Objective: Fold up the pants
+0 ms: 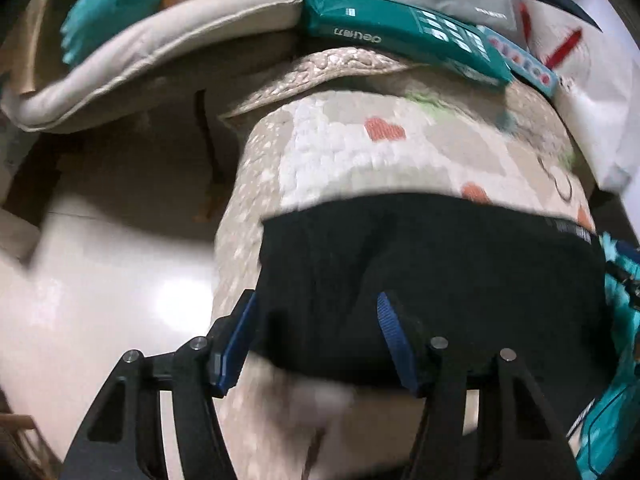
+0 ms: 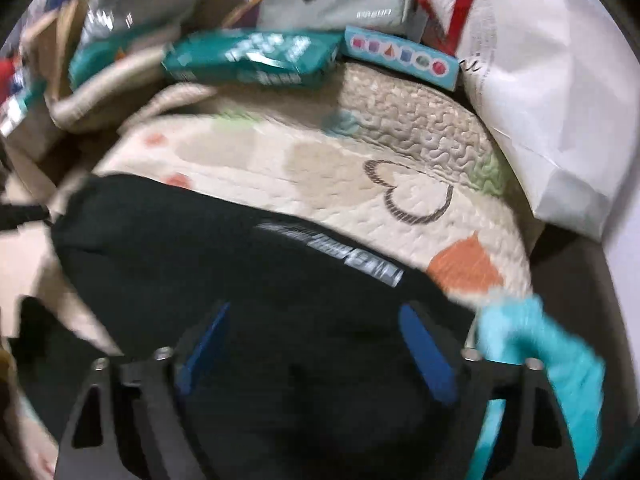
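Black pants (image 1: 432, 264) spread on a quilted heart-print mat (image 1: 360, 148), teal box (image 1: 400, 36) at its far edge. Left gripper (image 1: 316, 320) over the pants' left edge, jaws apart, cloth between them but not visibly pinched. Pale floor (image 1: 100, 280) only in the left view. Right gripper (image 2: 316, 336) over the pants (image 2: 200, 248), jaws wide apart; printed grey logo (image 2: 340, 256) clear only here

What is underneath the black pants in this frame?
The black pants lie on a quilted mat printed with hearts, which shows around their far edge. Whatever part of the mat, or anything else, sits directly beneath the cloth is covered and cannot be seen.
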### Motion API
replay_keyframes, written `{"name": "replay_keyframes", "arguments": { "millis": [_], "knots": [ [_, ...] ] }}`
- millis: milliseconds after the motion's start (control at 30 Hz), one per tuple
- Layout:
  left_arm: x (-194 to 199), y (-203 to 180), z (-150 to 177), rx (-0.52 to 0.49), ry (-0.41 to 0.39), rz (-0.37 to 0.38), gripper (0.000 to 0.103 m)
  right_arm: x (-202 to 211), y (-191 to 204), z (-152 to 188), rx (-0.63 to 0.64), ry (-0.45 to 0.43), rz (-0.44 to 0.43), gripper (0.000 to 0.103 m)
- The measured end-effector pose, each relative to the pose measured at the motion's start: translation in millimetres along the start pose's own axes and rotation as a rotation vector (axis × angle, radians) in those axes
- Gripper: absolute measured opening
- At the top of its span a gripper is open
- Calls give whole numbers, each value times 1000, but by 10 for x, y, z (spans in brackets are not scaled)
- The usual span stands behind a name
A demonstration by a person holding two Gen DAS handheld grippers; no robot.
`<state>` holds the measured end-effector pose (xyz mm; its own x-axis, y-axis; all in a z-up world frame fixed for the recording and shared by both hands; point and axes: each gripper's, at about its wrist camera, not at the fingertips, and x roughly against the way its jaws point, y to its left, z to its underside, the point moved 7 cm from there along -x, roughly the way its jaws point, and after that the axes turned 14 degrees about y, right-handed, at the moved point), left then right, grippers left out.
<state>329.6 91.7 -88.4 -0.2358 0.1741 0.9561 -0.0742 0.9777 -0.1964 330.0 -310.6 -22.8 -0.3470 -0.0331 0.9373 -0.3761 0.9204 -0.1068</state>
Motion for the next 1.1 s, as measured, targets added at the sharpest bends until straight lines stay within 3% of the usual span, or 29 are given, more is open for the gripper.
{"name": "replay_keyframes", "arguments": {
  "millis": [200, 333, 433, 533, 667, 733, 767, 800, 833, 867, 933, 1000, 1033, 1100],
  "knots": [
    [-381, 63, -514, -25, 6, 21, 61, -318, -218, -432, 63, 22, -38, 84],
    [-557, 74, -719, -42, -11, 17, 75, -559, -173, -606, 85, 55, -192, 84],
    [-611, 80, -784, -39, -17, 19, 79, -826, -137, -632, 79, 127, -290, 84],
    [-597, 70, -770, -65, -12, 21, 79, -937, -69, -642, 89, 147, -310, 84],
    [-565, -40, -679, -138, 24, 99, 78, -880, 35, -662, 115, 150, -375, 84],
    [-553, -99, -629, -196, 24, 76, 73, -870, 68, -646, 132, 176, -407, 85],
    [-542, -108, -617, -207, 23, 75, 65, -863, 71, -644, 137, 180, -411, 85],
    [-533, -113, -616, -214, 27, 80, 51, -848, 80, -639, 142, 185, -424, 85],
    [-519, -114, -621, -220, 29, 73, 44, -842, 96, -635, 149, 189, -433, 85],
    [-497, -136, -624, -237, 33, 76, 27, -854, 112, -626, 159, 194, -420, 85],
    [-475, -181, -609, -259, 38, 51, 22, -943, 190, -581, 200, 223, -356, 81],
    [-458, -247, -575, -281, 34, 29, 15, -966, 254, -576, 213, 224, -331, 65],
    [-424, -280, -562, -286, 23, 10, 15, -948, 270, -579, 212, 221, -330, 60],
    [-350, -293, -542, -283, 4, -6, 14, -879, 275, -580, 201, 208, -318, 40]
  ]
}}
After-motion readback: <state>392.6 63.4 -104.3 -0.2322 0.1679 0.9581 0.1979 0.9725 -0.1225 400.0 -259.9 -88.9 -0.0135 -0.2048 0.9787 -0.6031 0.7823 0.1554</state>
